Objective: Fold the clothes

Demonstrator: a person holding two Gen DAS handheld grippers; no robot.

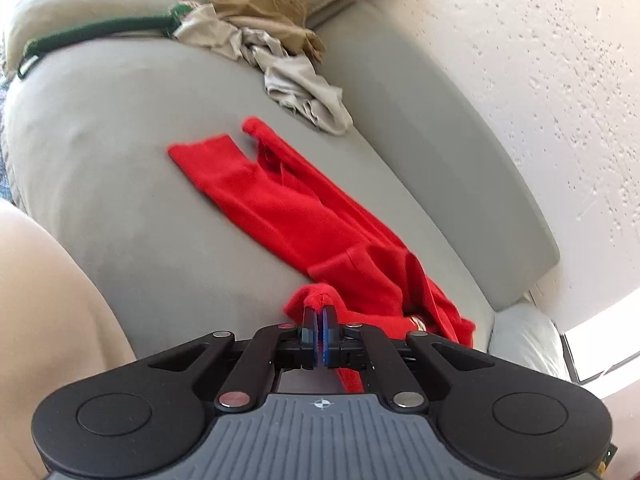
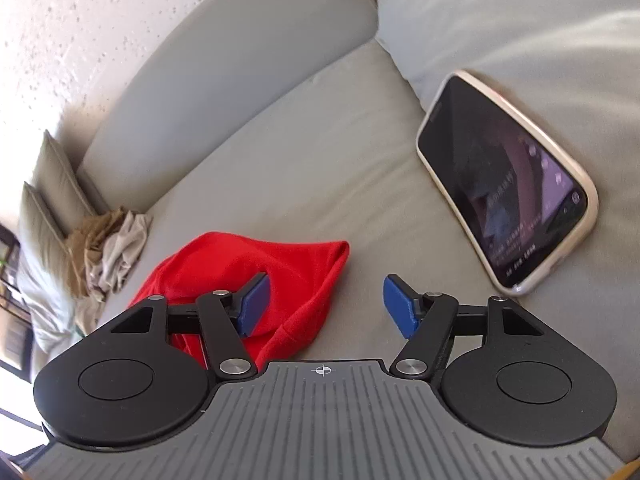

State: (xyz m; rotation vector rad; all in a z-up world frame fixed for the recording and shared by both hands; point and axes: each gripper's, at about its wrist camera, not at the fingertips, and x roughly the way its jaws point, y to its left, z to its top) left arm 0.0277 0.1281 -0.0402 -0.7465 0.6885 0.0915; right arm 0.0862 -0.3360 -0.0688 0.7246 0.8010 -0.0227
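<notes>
A red garment [image 1: 288, 208] lies stretched across the grey sofa seat [image 1: 120, 184] in the left wrist view, its legs or sleeves pointing away. My left gripper [image 1: 320, 310] is shut on a bunched corner of that garment at its near end. In the right wrist view the red garment [image 2: 248, 264] lies crumpled on the seat cushion [image 2: 320, 168]. My right gripper [image 2: 326, 306] hovers open just above its near right edge, the left blue pad [image 2: 254, 304] over the red cloth, the right pad [image 2: 400, 308] over bare cushion.
A heap of beige and tan clothes [image 1: 276, 52] sits at the sofa's far end beside a green strap [image 1: 96, 34]; the same heap [image 2: 108, 252] shows at left. A phone [image 2: 508, 176] with a lit screen leans on the pillow [image 2: 540, 32]. A speckled white wall [image 1: 520, 60] backs the sofa.
</notes>
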